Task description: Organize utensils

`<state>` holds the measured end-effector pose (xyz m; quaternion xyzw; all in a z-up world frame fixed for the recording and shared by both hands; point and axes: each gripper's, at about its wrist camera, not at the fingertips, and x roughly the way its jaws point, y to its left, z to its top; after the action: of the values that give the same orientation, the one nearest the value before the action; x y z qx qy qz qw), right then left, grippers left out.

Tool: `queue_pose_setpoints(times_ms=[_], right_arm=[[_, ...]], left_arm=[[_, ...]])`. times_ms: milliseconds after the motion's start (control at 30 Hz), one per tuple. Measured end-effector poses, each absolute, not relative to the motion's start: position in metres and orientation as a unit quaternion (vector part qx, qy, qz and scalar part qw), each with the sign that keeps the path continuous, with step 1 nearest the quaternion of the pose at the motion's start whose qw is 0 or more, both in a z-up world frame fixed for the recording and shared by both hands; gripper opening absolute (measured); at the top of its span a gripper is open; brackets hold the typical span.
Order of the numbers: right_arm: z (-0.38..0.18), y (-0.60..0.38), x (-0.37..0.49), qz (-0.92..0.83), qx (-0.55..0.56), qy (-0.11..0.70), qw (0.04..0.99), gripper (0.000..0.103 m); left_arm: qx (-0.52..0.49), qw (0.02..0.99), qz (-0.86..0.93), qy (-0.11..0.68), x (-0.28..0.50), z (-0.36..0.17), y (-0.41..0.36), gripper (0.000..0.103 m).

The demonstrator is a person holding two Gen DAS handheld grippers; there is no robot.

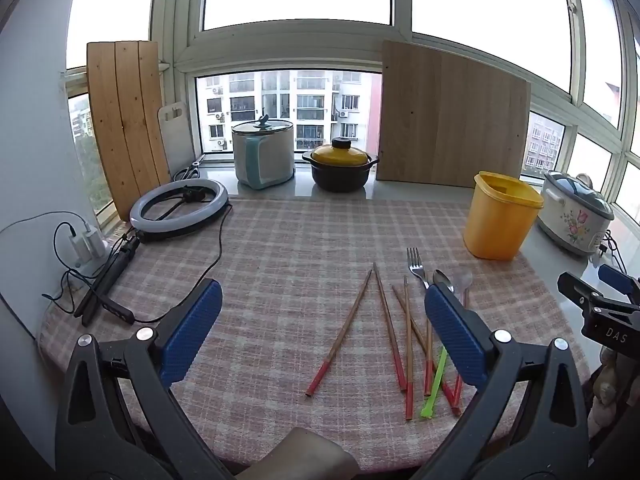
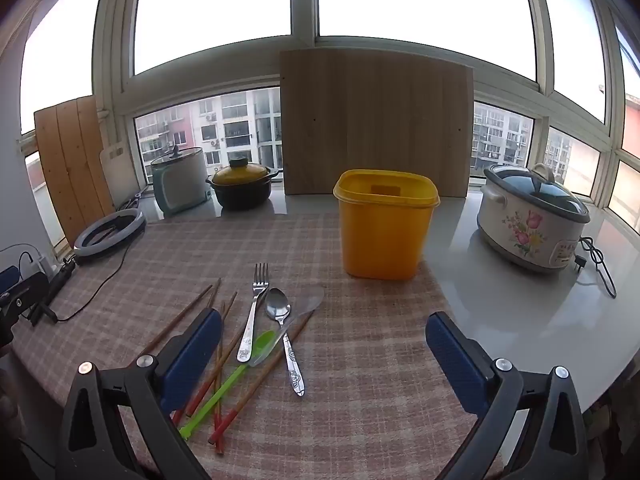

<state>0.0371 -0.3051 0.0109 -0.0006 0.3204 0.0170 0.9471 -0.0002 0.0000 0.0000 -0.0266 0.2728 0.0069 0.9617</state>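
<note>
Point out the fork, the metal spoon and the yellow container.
fork (image 2: 253, 320), right wrist view, on its handle.
metal spoon (image 2: 277, 306), right wrist view, on its bowl.
yellow container (image 2: 384, 236), right wrist view, on its front wall.

Chopsticks (image 2: 224, 344), fork (image 2: 253, 316) and spoon (image 2: 285, 336) are lying together on the worktop (image 2: 360, 360), with the container (image 2: 384, 224) standing behind them to the right.

The left tool's blue pad (image 1: 454, 332) hides the handles of the steel fork (image 1: 416, 266) and steel spoon (image 1: 443, 280); the clear plastic spoon (image 1: 464, 279) is faint.
</note>
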Motion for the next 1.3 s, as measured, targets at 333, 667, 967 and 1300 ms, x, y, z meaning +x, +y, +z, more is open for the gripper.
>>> queue_pose_setpoints(times_ms=[333, 667, 967, 1300], right_arm=[[0.011, -0.304, 0.037, 0.016, -0.005, 0.316, 0.949, 0.103], [0.011, -0.306, 0.037, 0.016, 0.000, 0.316, 0.949, 0.103], [0.012, -0.306, 0.038, 0.019, -0.001, 0.320, 0.947, 0.103], [0.013, -0.304, 0.037, 0.019, -0.001, 0.320, 0.947, 0.103]], left_arm=[[-0.021, 0.963, 0.007, 0.270, -0.001, 0.004, -0.011, 0.103], [-0.018, 0.962, 0.004, 0.273, 0.001, 0.001, -0.014, 0.103], [-0.021, 0.963, 0.001, 0.267, 0.000, 0.006, -0.011, 0.103], [-0.022, 0.963, -0.001, 0.268, -0.001, 0.006, -0.009, 0.103]])
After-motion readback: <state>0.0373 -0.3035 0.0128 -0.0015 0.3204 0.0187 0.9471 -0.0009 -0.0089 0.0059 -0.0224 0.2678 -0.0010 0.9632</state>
